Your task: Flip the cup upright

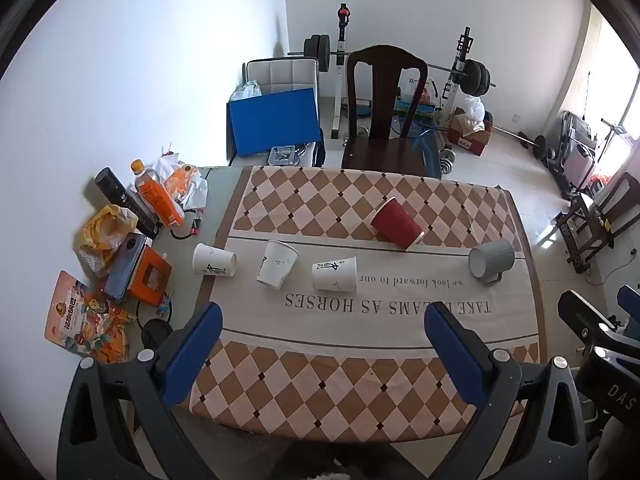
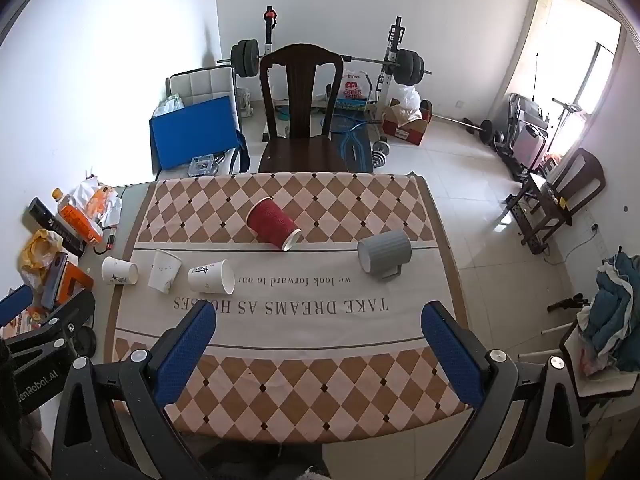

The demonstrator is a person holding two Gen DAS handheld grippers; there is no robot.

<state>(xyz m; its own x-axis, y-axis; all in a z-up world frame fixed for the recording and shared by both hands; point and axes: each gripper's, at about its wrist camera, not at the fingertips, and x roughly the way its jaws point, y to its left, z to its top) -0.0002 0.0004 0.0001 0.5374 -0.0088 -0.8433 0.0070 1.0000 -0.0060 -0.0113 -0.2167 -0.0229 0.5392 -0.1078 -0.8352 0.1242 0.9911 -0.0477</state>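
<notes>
Several cups lie on their sides on the checkered tablecloth (image 1: pixel 320 384): a red ribbed paper cup (image 1: pixel 396 224) (image 2: pixel 273 222), a grey mug (image 1: pixel 491 261) (image 2: pixel 385 255) with its handle down, and three white paper cups (image 1: pixel 214 260) (image 1: pixel 277 265) (image 1: pixel 334 275), which also show in the right wrist view (image 2: pixel 119 271) (image 2: pixel 164 271) (image 2: pixel 211 277). My left gripper (image 1: pixel 323 316) is open and empty above the table's near half. My right gripper (image 2: pixel 319 314) is open and empty, held beside it.
Clutter fills the table's left strip: an orange bottle (image 1: pixel 158 196), a black can (image 1: pixel 124 200), snack bags (image 1: pixel 86 322), an orange box (image 1: pixel 150 276). A dark wooden chair (image 1: pixel 380 120) stands at the far edge. Gym gear lines the back wall.
</notes>
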